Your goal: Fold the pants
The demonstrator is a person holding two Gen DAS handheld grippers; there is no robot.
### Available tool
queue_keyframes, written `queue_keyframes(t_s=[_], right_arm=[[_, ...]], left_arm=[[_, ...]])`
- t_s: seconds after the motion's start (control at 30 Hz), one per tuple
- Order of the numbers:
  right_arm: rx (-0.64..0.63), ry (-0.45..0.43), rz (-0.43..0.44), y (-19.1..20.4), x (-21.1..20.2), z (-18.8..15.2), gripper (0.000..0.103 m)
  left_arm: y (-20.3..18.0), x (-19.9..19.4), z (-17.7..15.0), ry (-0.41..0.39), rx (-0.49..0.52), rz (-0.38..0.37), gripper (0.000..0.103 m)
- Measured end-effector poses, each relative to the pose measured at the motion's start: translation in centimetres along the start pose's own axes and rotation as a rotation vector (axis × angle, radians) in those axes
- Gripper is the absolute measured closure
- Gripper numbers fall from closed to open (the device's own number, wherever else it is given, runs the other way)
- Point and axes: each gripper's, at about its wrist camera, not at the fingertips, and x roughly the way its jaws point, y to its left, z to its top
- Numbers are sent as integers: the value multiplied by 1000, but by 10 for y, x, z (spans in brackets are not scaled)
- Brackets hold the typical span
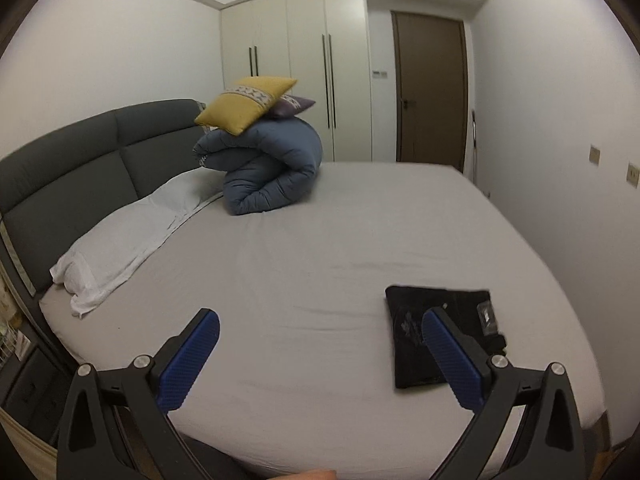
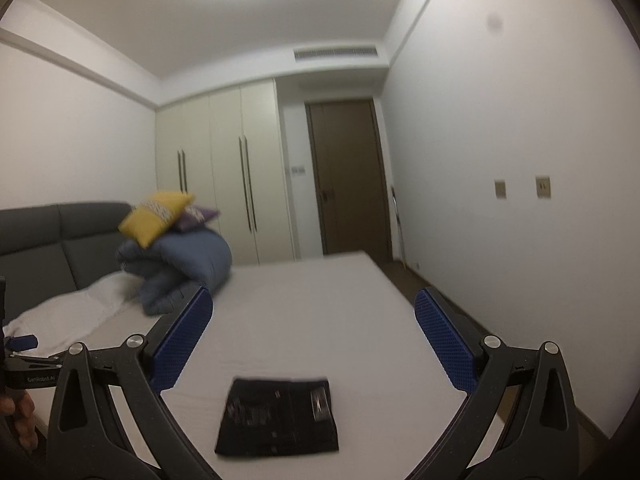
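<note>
The black pants (image 1: pixel 424 344) lie folded into a flat rectangle on the grey bed sheet (image 1: pixel 304 264), near the bed's near right part. My left gripper (image 1: pixel 320 324) is open and empty above the sheet; its right finger overlaps the pants in the view. In the right wrist view the folded pants (image 2: pixel 278 418) lie low between the fingers of my right gripper (image 2: pixel 314 312), which is open, empty and held above them. The left gripper's body shows at the left edge of the right wrist view.
A rolled blue duvet (image 1: pixel 272 168) with a yellow cushion (image 1: pixel 246 104) and a purple one on top stands at the far side by the grey headboard (image 1: pixel 100 148). A white pillow (image 1: pixel 132 236) lies on the left. Wardrobe (image 1: pixel 296 76), door (image 1: pixel 432 88) and wall on the right.
</note>
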Motion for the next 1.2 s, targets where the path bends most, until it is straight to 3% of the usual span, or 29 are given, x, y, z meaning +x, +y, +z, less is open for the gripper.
queue_keyframes(t_s=[0.27, 0.57, 1.2], right_arm=[[-21, 228, -22, -12, 97, -44, 0], [-38, 462, -17, -7, 155, -99, 0], [-81, 526, -19, 14, 185, -121, 0]], left_arm=[[-13, 47, -26, 120, -6, -17, 0], [-23, 85, -45, 214, -12, -39, 0], [-43, 115, -59, 275, -7, -65, 0]])
